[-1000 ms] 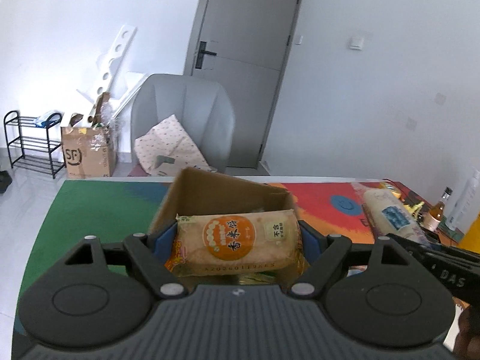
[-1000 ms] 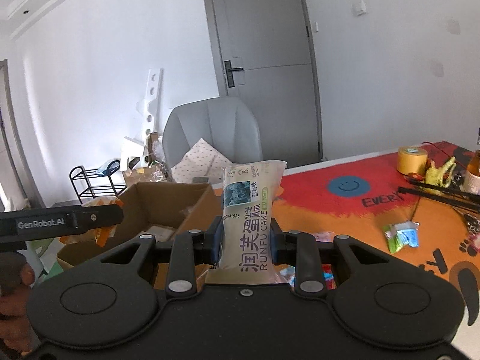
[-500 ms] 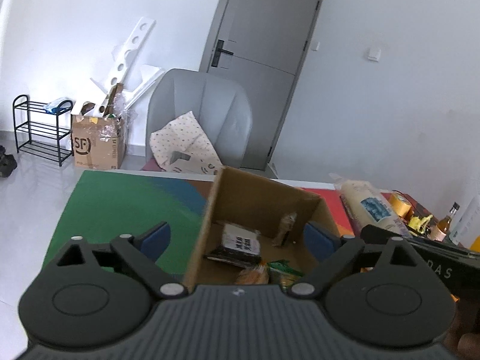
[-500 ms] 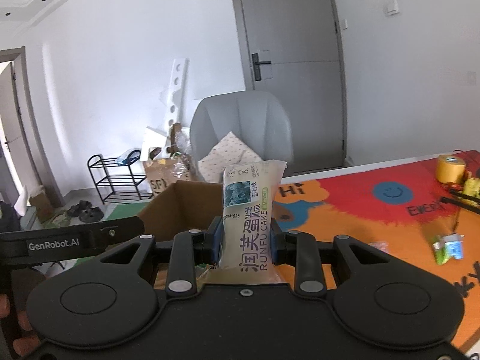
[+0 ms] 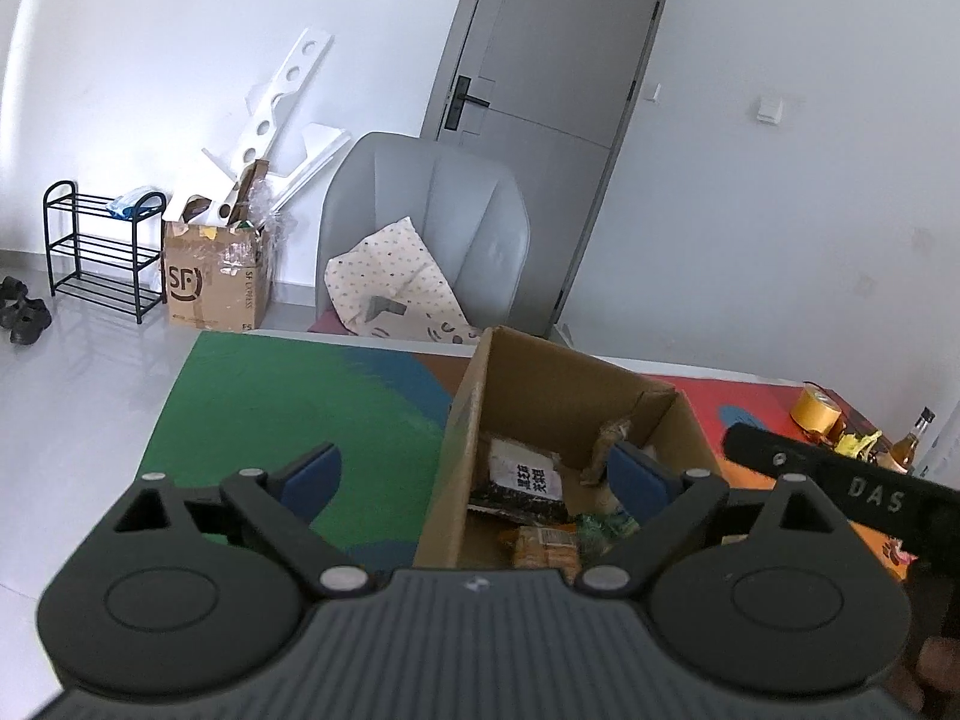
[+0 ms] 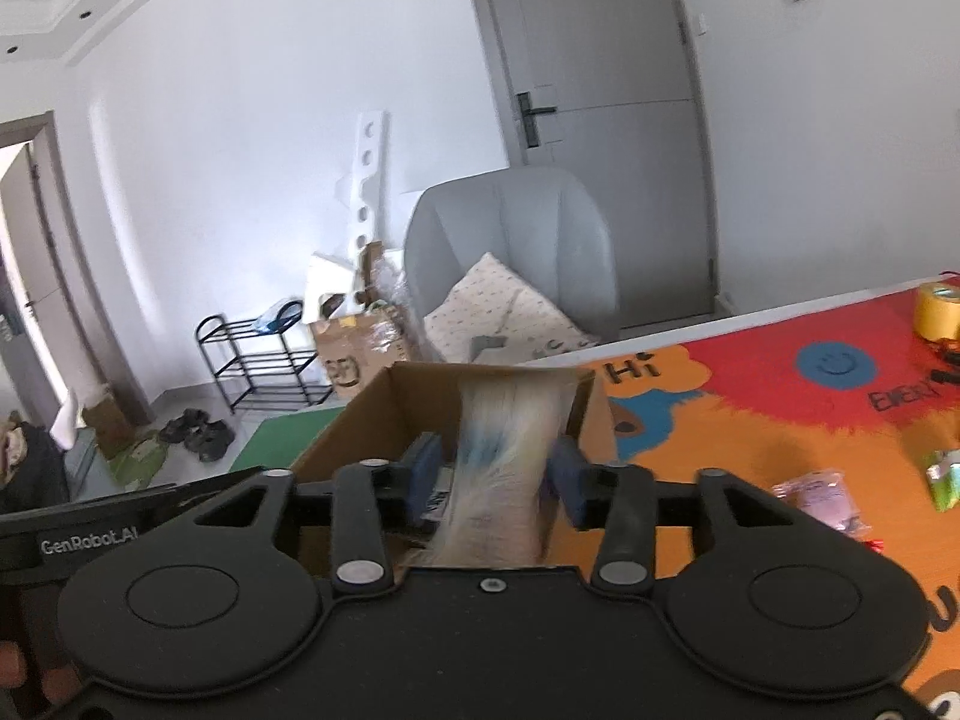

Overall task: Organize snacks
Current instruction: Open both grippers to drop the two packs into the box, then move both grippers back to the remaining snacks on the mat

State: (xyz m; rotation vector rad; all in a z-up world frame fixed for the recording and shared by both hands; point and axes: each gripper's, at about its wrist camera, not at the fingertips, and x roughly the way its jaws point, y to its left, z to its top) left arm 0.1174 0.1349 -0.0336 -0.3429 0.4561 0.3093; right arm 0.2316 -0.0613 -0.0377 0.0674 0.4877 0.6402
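An open cardboard box (image 5: pixel 540 384) stands on the colourful mat with several snack packs inside, among them a black-and-white pack (image 5: pixel 522 474) and an orange pack (image 5: pixel 540 543). My left gripper (image 5: pixel 474 480) is open and empty, just above the box's near left wall. In the right wrist view the box (image 6: pixel 372 414) is straight ahead. My right gripper (image 6: pixel 495 477) has its jaws parted, and the pale cake pack (image 6: pixel 504 462) is blurred between them, dropping into the box.
A grey chair (image 5: pixel 426 228) with a spotted cushion stands behind the table. Loose snack packs (image 6: pixel 816 495) and a green pack (image 6: pixel 945 474) lie on the mat at right. A yellow tape roll (image 6: pixel 936 312) and a bottle (image 5: pixel 909 438) sit at the far right.
My left gripper let its orange rice-cracker pack fall into the box and shifted left. My right gripper moved over the box and opened; the cake pack is falling.
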